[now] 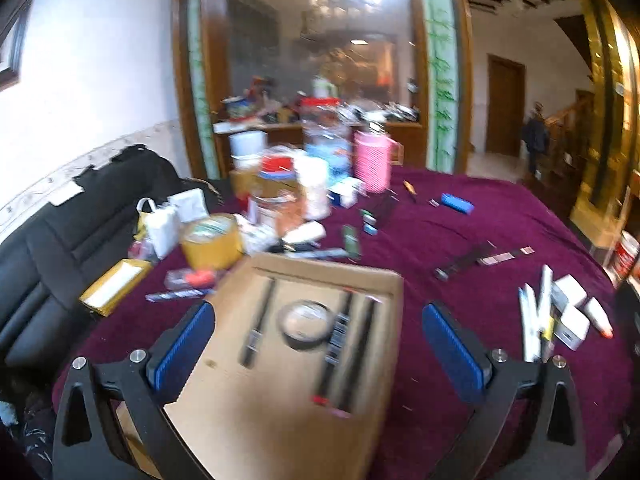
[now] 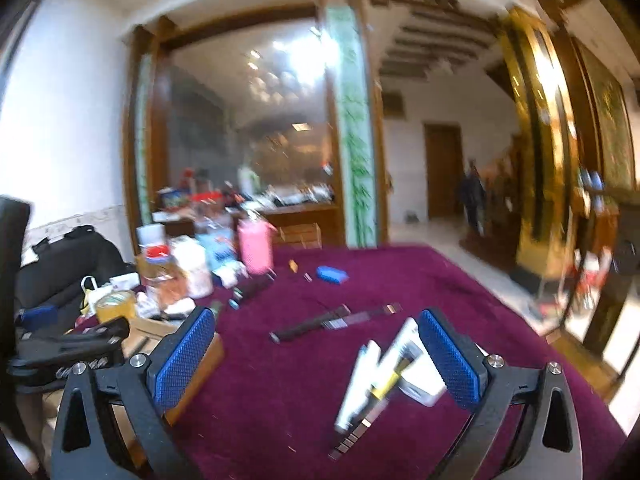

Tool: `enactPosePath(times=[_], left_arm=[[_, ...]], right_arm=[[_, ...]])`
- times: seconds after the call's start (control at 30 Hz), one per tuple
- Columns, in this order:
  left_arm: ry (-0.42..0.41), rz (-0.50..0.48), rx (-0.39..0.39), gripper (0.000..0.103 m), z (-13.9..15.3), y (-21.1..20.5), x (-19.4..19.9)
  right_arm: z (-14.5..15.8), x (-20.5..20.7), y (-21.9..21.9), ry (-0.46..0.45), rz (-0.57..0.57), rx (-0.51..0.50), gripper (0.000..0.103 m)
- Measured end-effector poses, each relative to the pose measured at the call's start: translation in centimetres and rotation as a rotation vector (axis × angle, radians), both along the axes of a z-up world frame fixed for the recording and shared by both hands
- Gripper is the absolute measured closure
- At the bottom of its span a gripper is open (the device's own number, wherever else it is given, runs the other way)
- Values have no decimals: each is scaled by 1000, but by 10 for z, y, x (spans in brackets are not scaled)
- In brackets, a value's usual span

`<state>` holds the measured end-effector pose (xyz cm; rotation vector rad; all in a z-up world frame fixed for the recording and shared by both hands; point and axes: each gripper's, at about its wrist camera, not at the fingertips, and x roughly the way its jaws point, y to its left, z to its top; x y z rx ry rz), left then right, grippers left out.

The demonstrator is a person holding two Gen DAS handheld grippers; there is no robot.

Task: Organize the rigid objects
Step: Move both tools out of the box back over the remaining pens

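Observation:
A shallow cardboard box (image 1: 384, 280) lies on the maroon tablecloth (image 1: 460, 240). It holds several dark pens (image 1: 338, 340) and a roll of black tape (image 1: 306, 324). My left gripper (image 1: 318, 344) is open and empty above the box. My right gripper (image 2: 316, 356) is open and empty above the cloth. Just ahead of it lie white tubes (image 2: 360, 384), a yellow-banded stick (image 2: 386, 384) and a white box (image 2: 420, 388). The same pile shows in the left wrist view (image 1: 536, 320). A dark pen and a palette strip (image 2: 332, 322) lie further ahead.
A clutter of jars, a pink cup (image 1: 372, 164), a yellow tape roll (image 1: 210, 242) and small boxes fills the table's far left. A blue block (image 1: 456, 203) lies at the back. A black sofa (image 1: 60, 240) stands left. The left gripper's body (image 2: 72, 344) shows at the left.

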<state>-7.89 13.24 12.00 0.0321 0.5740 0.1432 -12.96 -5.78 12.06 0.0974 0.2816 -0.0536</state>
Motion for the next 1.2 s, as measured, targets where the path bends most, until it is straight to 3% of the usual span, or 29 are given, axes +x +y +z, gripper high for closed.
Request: enactPosePath(times=[0.23, 0.57, 0.93, 1.2], left_arm=[[48, -82, 44, 0, -7, -53, 0], [108, -134, 83, 0, -19, -102, 6], [200, -168, 108, 0, -46, -133, 31], [261, -195, 118, 0, -71, -155, 51]], right_arm=[[-7, -2, -55, 48, -61, 18, 0], [-26, 25, -118, 139, -115, 45, 0], [-30, 69, -156, 164, -167, 60, 1], [-48, 80, -179, 217, -183, 150, 1]])
